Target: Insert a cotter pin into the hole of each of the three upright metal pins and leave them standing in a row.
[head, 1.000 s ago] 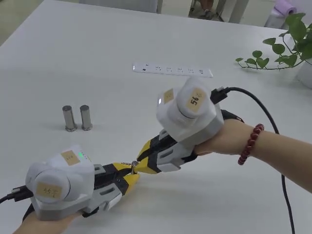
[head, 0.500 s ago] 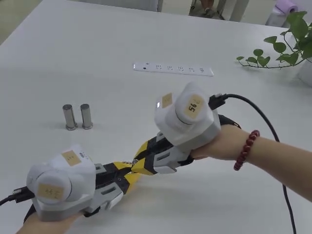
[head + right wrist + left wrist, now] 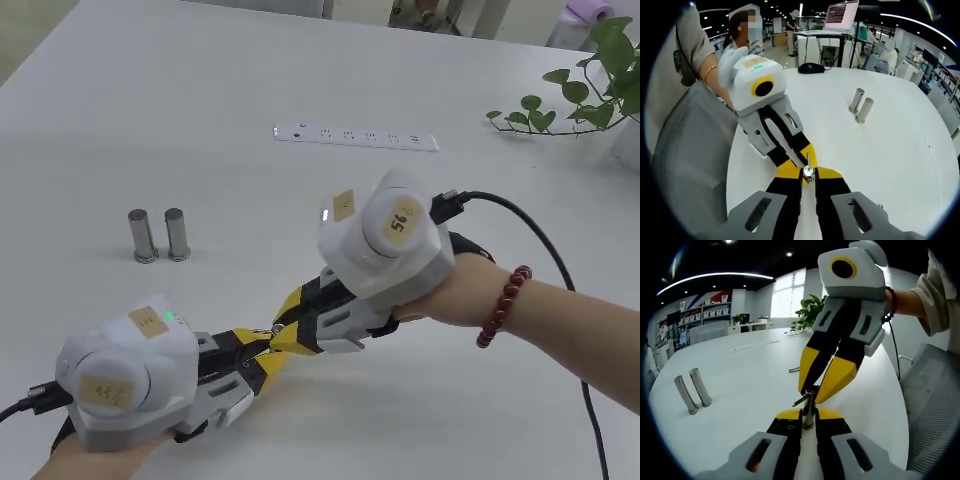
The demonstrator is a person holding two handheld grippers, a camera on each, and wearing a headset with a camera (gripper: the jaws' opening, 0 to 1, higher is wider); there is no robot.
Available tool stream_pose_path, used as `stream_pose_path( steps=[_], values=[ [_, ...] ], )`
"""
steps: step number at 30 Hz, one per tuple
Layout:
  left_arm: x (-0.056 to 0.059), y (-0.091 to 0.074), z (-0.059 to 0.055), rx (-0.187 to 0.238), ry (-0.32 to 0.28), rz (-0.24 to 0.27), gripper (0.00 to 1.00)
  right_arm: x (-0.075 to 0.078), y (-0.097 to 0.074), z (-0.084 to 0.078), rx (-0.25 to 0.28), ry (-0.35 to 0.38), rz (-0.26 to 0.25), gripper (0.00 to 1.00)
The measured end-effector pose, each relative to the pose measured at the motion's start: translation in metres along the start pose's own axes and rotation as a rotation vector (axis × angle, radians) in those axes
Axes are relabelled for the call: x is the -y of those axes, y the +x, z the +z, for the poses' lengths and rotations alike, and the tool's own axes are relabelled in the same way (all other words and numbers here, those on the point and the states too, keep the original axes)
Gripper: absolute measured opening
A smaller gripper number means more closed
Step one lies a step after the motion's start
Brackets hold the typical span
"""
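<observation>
Two grippers meet tip to tip low over the white table [image 3: 200,100], close to the person. The left gripper [image 3: 809,419] has its jaws clamped on the shaft of one metal pin [image 3: 810,407], holding it roughly upright. The right gripper [image 3: 817,387] comes in from above with its yellow tips pinched shut on a thin cotter pin [image 3: 800,401]. The cotter pin's free end pokes out beside the metal pin's top, so it seems to be in the hole; how far through is too small to tell.

To do this step well, the left grip should probably hold the metal pin steady. The right gripper should likely push straight along the hole's line, without twisting, until the cotter pin seats.

Two other metal pins [image 3: 143,236] stand side by side, well apart to the left, with bare table beside them for the third. A power strip [image 3: 355,139] and a plant [image 3: 590,80] lie far off. The right gripper's cable [image 3: 540,240] trails behind the wrist. The table's near edge, with a chair [image 3: 695,150] beyond it, looks close, so setting down calls for moving inward.
</observation>
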State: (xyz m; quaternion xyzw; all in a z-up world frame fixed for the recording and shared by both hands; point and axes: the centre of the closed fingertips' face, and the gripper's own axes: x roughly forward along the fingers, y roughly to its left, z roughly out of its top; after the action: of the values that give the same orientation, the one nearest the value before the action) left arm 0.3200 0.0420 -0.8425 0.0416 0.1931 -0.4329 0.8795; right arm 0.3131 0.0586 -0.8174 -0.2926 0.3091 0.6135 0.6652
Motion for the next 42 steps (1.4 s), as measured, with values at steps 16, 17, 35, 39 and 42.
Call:
stream_pose_path(
  steps=[16,17,35,39,42],
  values=[
    [-0.006,-0.017,0.006,0.022,-0.020,0.003,0.40,0.001,0.002,0.001,-0.007,-0.028,-0.007,0.09],
    [-0.007,-0.021,0.008,0.029,-0.025,0.001,0.42,0.001,0.002,0.002,-0.007,-0.028,-0.006,0.09],
    [-0.004,-0.059,0.010,0.050,-0.026,-0.006,0.71,0.008,0.014,0.020,-0.019,-0.043,0.009,0.10],
    [-0.004,-0.066,0.013,0.057,-0.032,0.005,0.75,0.010,0.017,0.022,-0.025,-0.054,0.016,0.10],
    [-0.005,-0.071,0.014,0.062,-0.039,0.010,0.77,0.012,0.019,0.024,-0.022,-0.057,0.017,0.10]
  ],
)
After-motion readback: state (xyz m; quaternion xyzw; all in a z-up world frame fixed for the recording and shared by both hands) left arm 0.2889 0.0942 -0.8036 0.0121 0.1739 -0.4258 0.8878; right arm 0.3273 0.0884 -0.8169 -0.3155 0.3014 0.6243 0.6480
